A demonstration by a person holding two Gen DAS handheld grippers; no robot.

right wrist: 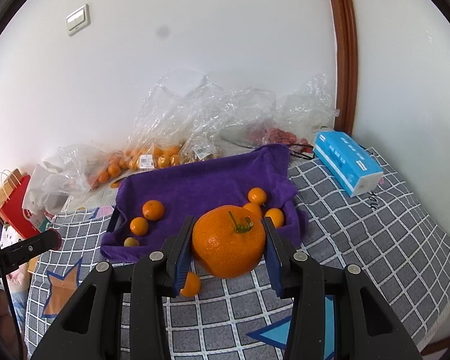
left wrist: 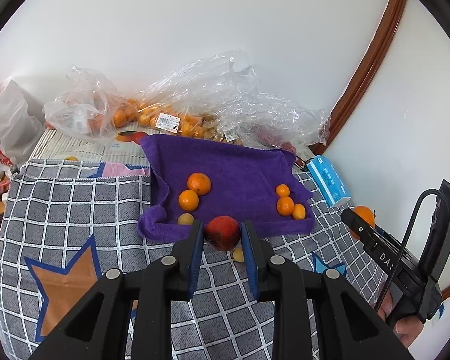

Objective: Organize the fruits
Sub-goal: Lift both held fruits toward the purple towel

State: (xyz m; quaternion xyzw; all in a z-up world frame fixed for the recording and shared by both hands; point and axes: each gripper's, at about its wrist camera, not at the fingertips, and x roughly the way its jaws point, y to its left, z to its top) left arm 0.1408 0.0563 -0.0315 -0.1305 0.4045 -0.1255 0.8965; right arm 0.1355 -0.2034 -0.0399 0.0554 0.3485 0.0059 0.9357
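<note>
A tray lined with a purple towel holds several small oranges and a small yellow fruit. My left gripper is shut on a red fruit, held just in front of the tray's near edge. My right gripper is shut on a large stemmed orange, held above the checked cloth near the tray's near right corner. It also shows in the left wrist view. Loose small fruits lie on the cloth.
A grey checked cloth covers the table. Clear plastic bags of oranges lie behind the tray against the wall. A blue tissue pack lies to the right. Paper bags stand at the left.
</note>
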